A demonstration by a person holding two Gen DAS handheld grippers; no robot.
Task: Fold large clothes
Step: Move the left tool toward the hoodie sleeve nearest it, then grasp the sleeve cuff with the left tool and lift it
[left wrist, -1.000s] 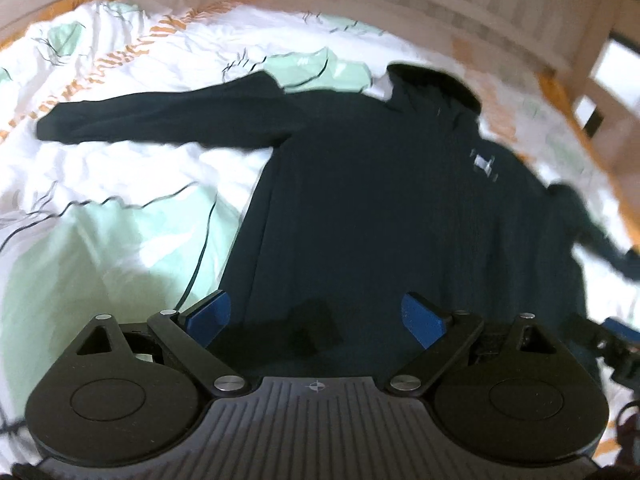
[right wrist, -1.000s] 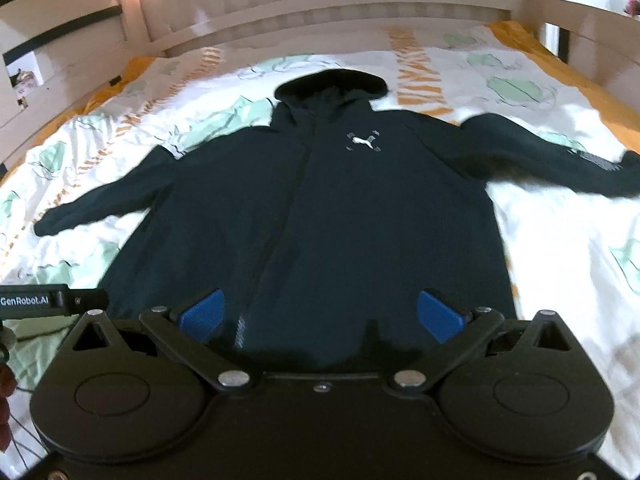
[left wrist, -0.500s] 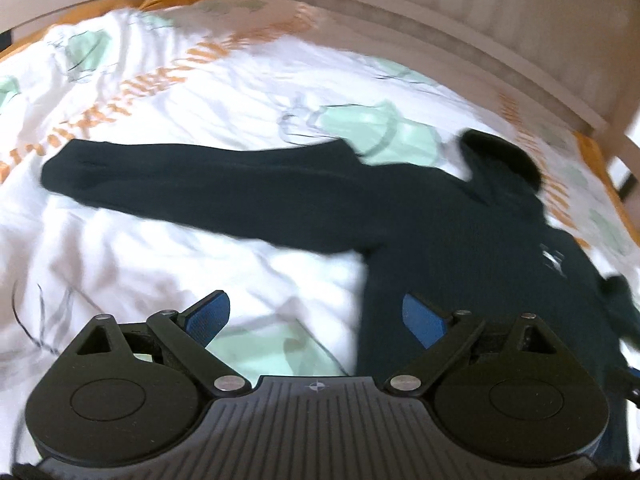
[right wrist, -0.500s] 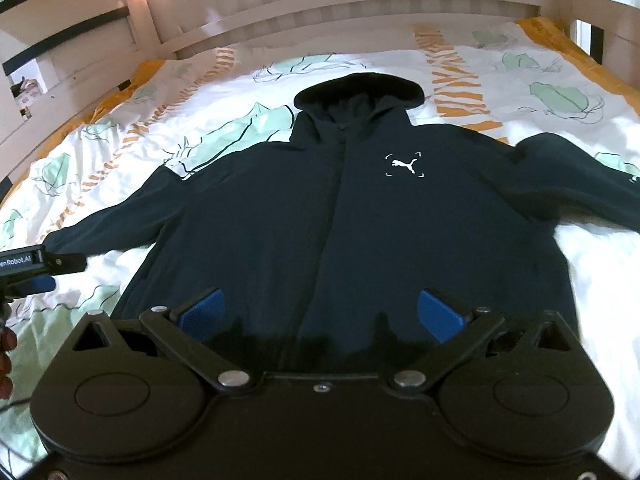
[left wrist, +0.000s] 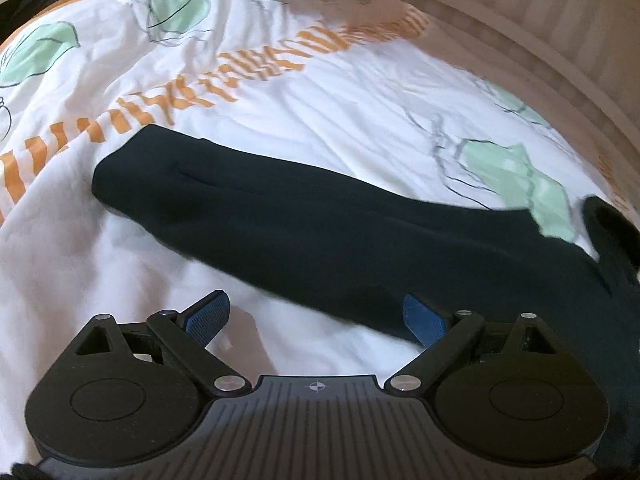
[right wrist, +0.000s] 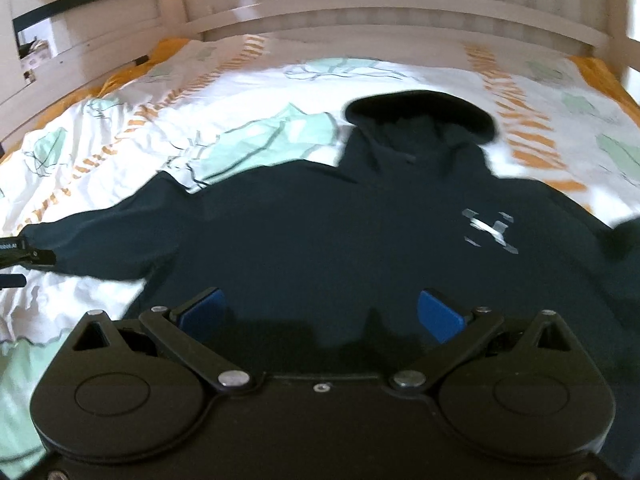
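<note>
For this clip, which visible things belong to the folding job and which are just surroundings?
Part of the job:
- dark hooded jacket, spread flat
- its outstretched sleeve
- left gripper, open
- right gripper, open

Just surroundings:
- patterned duvet under the jacket
- wooden bed frame

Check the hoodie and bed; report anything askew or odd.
Nothing stands out. The hoodie lies flat, front up, on the rumpled duvet, sleeve stretched out, unfolded. Both grippers are open and empty.
</note>
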